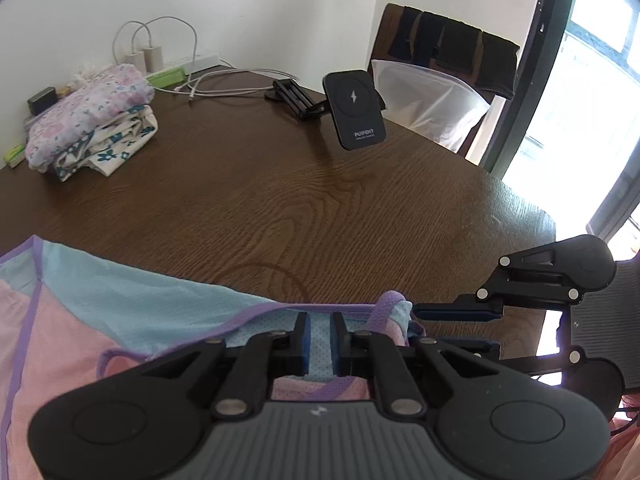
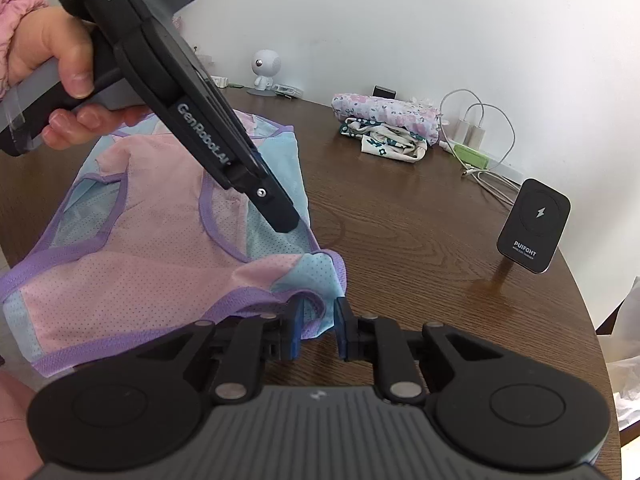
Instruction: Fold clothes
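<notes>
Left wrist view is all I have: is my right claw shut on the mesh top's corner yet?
Observer: No. The right claw is open, its jaws either side of the purple-trimmed corner of the mesh top.
Operator: How does the rest of it lie?
Observer: Spread over the table, pink panel facing up.
Operator: And my other one?
Observer: The left claw points down at the blue panel beside the purple trim; I cannot tell whether it touches.
</notes>
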`<state>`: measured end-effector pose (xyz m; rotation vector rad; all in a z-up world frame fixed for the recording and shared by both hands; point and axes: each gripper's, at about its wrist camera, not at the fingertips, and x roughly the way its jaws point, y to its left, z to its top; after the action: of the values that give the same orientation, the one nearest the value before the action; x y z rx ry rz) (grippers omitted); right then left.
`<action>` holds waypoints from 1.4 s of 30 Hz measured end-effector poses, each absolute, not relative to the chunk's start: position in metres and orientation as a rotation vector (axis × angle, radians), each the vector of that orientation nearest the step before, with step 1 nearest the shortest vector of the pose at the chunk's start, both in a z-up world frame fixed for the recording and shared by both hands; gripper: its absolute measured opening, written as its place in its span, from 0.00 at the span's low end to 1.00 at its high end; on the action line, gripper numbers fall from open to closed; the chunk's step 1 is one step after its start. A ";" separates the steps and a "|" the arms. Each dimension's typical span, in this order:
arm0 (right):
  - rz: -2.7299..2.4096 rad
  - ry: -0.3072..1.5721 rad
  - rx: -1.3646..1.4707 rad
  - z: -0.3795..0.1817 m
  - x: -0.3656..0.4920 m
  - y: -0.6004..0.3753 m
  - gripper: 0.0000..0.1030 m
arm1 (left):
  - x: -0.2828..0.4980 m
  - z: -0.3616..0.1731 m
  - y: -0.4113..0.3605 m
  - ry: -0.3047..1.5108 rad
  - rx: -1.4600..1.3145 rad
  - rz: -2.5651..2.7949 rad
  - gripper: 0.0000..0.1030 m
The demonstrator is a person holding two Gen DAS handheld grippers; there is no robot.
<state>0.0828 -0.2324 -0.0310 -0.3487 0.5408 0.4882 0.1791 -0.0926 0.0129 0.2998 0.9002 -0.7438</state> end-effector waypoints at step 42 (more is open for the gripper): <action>0.432 0.583 -0.152 -0.034 0.072 -0.278 0.01 | 0.219 -0.009 -0.118 0.951 0.272 -0.703 0.08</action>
<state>0.0722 -0.2779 -0.0342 -0.1518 0.5832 0.4323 0.2187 -0.1185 -0.0090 0.2725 0.9513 -0.7033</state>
